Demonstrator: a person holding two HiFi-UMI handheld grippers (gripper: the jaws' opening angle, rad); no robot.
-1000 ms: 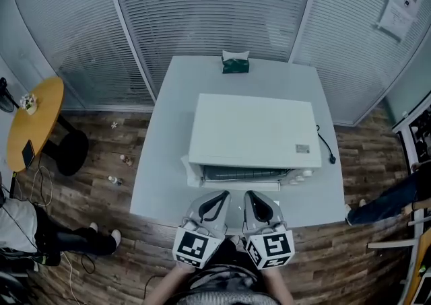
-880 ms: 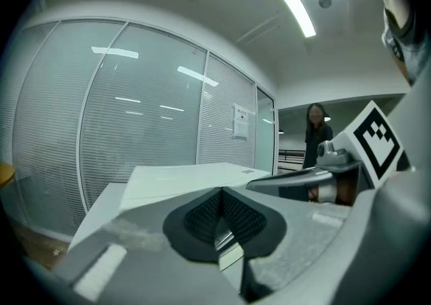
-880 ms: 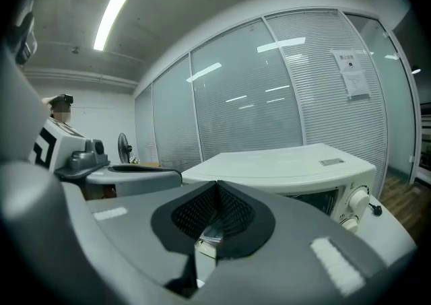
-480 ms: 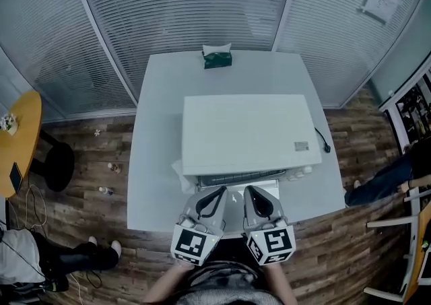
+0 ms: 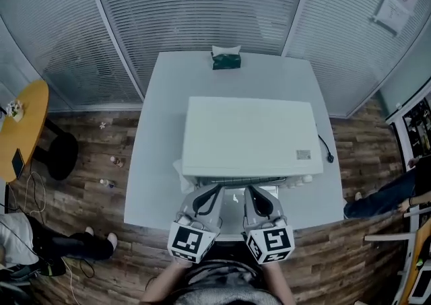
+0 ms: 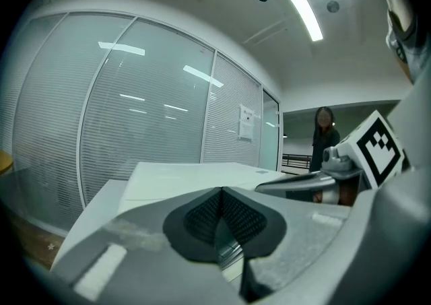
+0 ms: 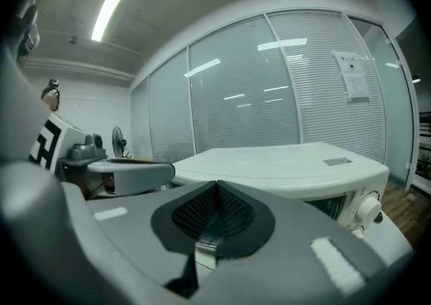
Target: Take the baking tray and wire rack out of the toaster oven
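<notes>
Head view: L gripper (image 5: pixel 215 193) & R gripper (image 5: pixel 248 193) side by side, aimed at toaster oven (image 5: pixel 249 135); fingers closed, empty.

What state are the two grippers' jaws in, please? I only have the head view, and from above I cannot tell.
Observer: The left gripper is shut. In its own view the ribbed pads meet with nothing between them.
Operator: Thank you. And the right one?
Observer: The right gripper is shut and empty too, and it faces the toaster oven.
Operator: What is on the oven's front at its right end, please?
Observer: The right gripper view shows a round white knob there.
</notes>
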